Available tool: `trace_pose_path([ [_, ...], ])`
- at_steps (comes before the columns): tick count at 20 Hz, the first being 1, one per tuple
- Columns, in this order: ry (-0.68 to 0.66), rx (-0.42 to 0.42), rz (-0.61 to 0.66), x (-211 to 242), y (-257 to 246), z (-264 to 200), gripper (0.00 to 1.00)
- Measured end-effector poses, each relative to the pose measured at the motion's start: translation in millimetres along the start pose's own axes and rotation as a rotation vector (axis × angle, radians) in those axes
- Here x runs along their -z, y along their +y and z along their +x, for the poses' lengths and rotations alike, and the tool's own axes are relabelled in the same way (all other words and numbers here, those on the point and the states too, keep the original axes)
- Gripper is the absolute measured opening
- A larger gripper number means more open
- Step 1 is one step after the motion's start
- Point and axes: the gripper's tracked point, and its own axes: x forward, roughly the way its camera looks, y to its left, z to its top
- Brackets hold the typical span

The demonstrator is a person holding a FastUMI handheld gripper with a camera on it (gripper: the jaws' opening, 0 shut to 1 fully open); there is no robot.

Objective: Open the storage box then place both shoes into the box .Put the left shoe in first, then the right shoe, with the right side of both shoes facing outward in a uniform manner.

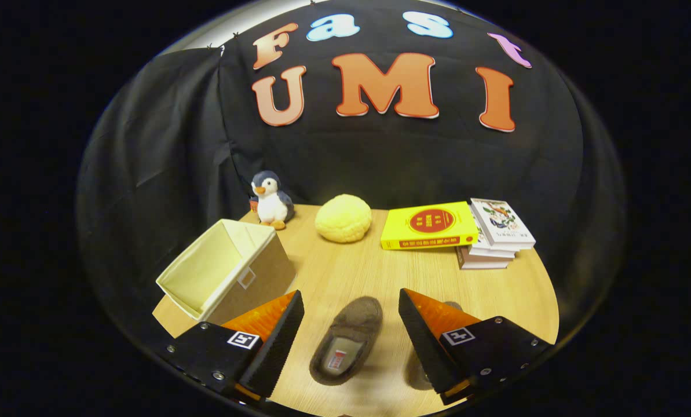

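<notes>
The gripper [351,324] hangs wide open above the table [345,272], holding nothing. One brown shoe [347,339] lies between its fingers, apart from both; a second shoe [417,370] is mostly hidden behind the right finger [423,341]. The box [226,269] stands open, just beyond the left finger. Farther back sit a penguin [271,200], a yellow cushion [343,218] and books [458,231].

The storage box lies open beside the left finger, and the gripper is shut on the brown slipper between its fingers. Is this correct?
Not quite. In the gripper view the gripper is open: its fingers stand wide apart, and the brown slipper lies on the table between them, pressed by neither finger. The rest holds: the storage box lies open beside the left finger.
</notes>
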Motion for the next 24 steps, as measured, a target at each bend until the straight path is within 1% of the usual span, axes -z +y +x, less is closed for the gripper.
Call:
trace_pose_path([
  [5,0.149,0.013,0.025,62,-7,32,0.98],
  [8,0.232,0.019,0.041,89,-9,45,0.97],
  [12,0.309,0.028,0.029,117,-10,63,0.91],
  [14,0.326,0.043,0.039,125,-11,75,0.85],
  [15,0.338,0.052,0.046,130,-13,80,0.80],
  [16,0.348,0.067,0.058,134,-16,85,0.78],
  [17,0.360,0.077,0.070,139,-18,89,0.72],
  [18,0.373,0.088,0.085,144,-20,93,0.68],
  [19,0.379,0.098,0.097,148,-22,98,0.61],
  [20,0.380,0.106,0.105,149,-24,102,0.58],
  [21,0.377,0.098,0.120,150,-22,107,0.52],
  [24,0.364,0.098,0.143,146,-21,116,0.40],
])
